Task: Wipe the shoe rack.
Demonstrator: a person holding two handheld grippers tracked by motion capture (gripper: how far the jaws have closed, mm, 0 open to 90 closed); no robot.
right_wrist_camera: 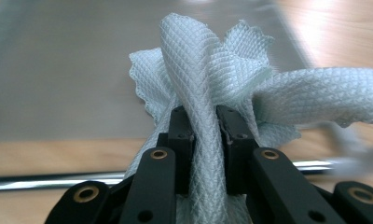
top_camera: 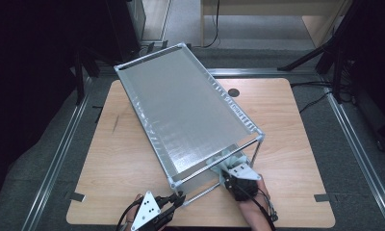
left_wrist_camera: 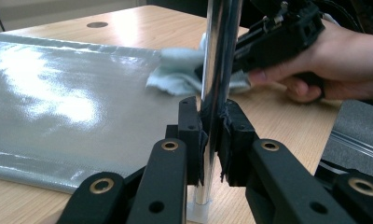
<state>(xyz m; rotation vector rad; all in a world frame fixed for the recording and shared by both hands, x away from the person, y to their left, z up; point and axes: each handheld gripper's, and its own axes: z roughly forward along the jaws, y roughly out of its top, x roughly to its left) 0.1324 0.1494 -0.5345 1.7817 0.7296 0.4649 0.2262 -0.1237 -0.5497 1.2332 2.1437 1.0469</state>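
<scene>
You are wiping the lower shelf of the rack [top_camera: 188, 113], which stands slantwise across the table [top_camera: 109, 159], its near end close to the table's near edge. Your left gripper [left_wrist_camera: 211, 135] is clamped on the chrome post [left_wrist_camera: 218, 60] at the rack's near corner (steadying it, I judge). Your right gripper [right_wrist_camera: 204, 135] pinches a bunched pale cloth [right_wrist_camera: 208, 74] and reaches in under the top shelf at the near end, cloth down on the grey lower liner [left_wrist_camera: 58, 102]. Next, sweep the cloth farther along that liner while you hold the post firm, so the rack does not slide.
</scene>
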